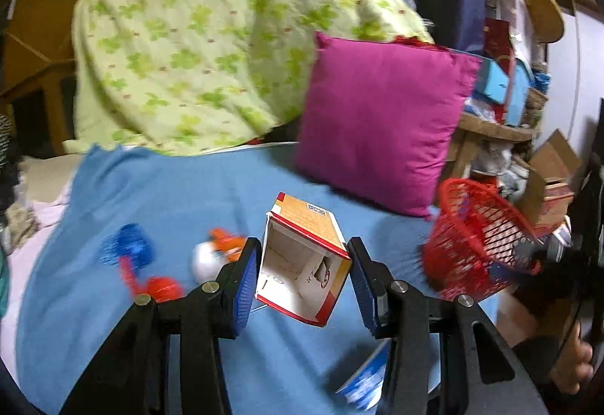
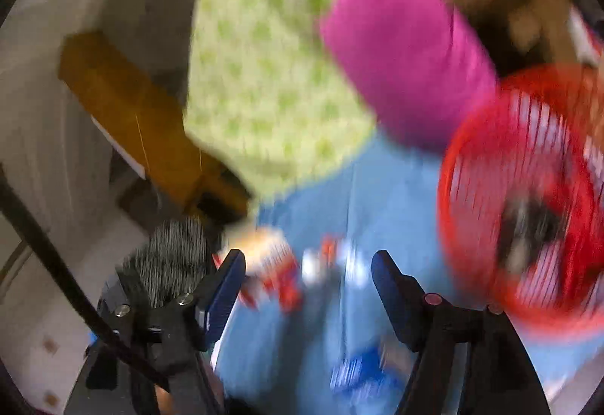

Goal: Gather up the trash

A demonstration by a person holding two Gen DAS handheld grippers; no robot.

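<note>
Your left gripper (image 1: 304, 271) holds an open box (image 1: 305, 260), mid frame in the left view. The pads sit on both its sides, fingers only partly apart, so the box hangs above the blue sheet (image 1: 181, 188) w/ its open end facing the camera. It's likely trash, held up so you can carry it to the red basket (image 1: 479, 245) at the right edge.

Your right gripper (image 2: 307, 271) has its fingers wide apart & nothing between them. That view is very blurry. The basket fills its right side, tipped, mouth toward the camera. It's prob. tipped to take the box, but what props it I can't tell.

More bits lie on the sheet, lower left in the left view: a white-&-orange thing (image 1: 215, 252) & a blue-&-red thing (image 1: 132, 260). Another blue-&-white piece (image 1: 362, 384) sits at the bottom, under the gripper. These still need picking up, I think.
</note>
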